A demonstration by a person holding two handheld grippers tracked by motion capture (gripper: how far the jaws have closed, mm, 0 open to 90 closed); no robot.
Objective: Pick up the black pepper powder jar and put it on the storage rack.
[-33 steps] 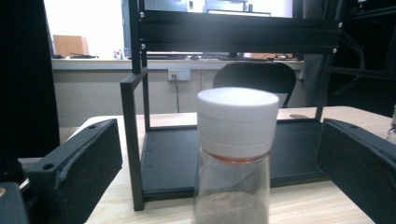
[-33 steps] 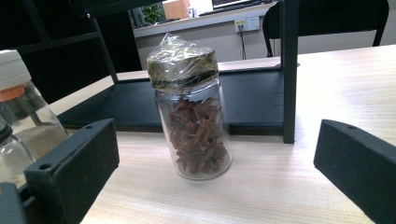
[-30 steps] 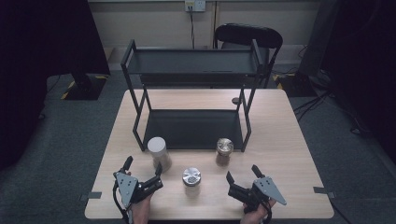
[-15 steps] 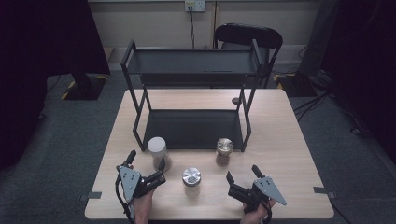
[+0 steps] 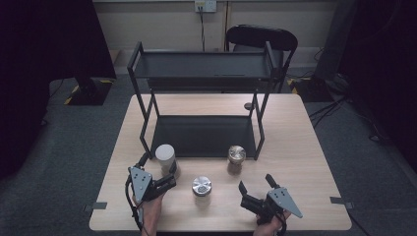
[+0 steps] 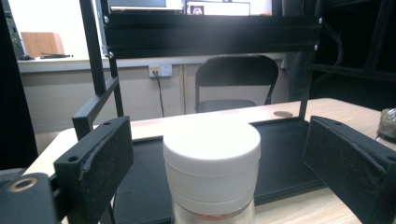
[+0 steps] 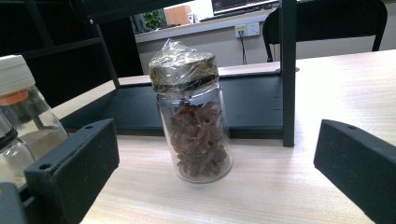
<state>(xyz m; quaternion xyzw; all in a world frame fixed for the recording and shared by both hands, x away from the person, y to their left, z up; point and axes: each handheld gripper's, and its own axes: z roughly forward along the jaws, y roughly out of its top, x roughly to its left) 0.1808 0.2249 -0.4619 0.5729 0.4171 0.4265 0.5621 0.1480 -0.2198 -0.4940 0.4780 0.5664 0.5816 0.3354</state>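
A glass jar with a white lid stands on the wooden table just in front of the black rack. My left gripper has a jaw on each side of it. In the left gripper view the white-lidded jar sits between the pads of the left gripper with a gap on both sides; the jaws have just been closing. My right gripper rests open near the table's front edge. In the right gripper view a jar of star anise stands ahead of the right gripper, untouched.
A silver-lidded jar stands between the two grippers. The star anise jar is by the rack's right front leg. The two-shelf black rack takes up the middle of the table. A small dark disc lies behind it, and a chair beyond.
My left gripper has moved forward and slightly up around the white-lidded jar, and its jaws have narrowed. The right gripper and the jars have stayed put.
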